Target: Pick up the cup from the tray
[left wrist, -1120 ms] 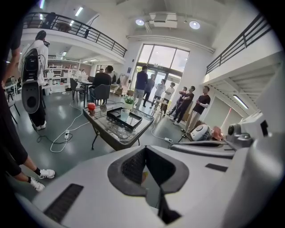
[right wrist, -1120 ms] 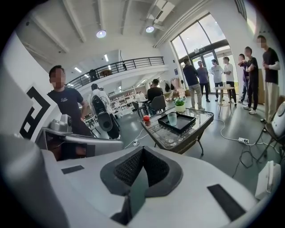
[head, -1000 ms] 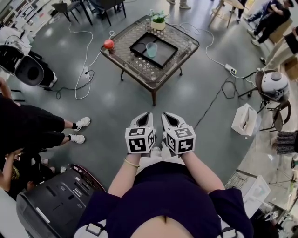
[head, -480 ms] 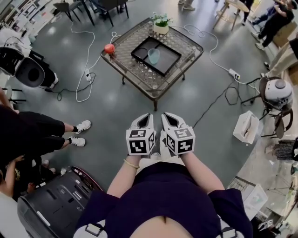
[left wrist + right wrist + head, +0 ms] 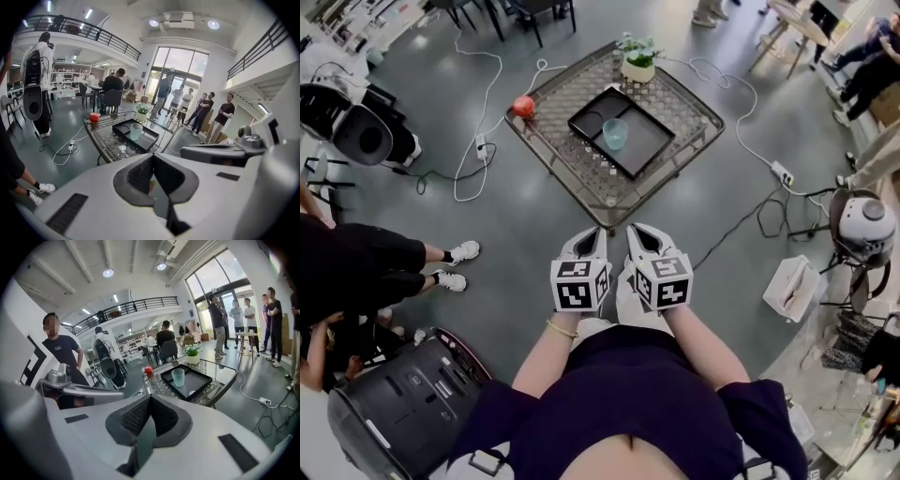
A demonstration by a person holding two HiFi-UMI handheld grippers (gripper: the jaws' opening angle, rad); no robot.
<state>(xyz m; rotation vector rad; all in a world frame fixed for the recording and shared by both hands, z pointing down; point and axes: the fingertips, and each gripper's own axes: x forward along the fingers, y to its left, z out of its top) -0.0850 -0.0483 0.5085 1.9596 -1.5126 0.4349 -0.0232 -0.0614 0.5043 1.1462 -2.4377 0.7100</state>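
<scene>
Glass-topped table (image 5: 572, 141) stands straight ahead of us, well apart from both claws. Its black tray (image 5: 647, 157) lies near the middle of the top. We find the left gripper (image 5: 594, 234) and right gripper (image 5: 636, 232) side by side at our waist, each clenched on nothing. The pale blue cup (image 5: 615, 133) stands upright in the tray, far forward on the line between the two claws. We judge neither nearer.
</scene>
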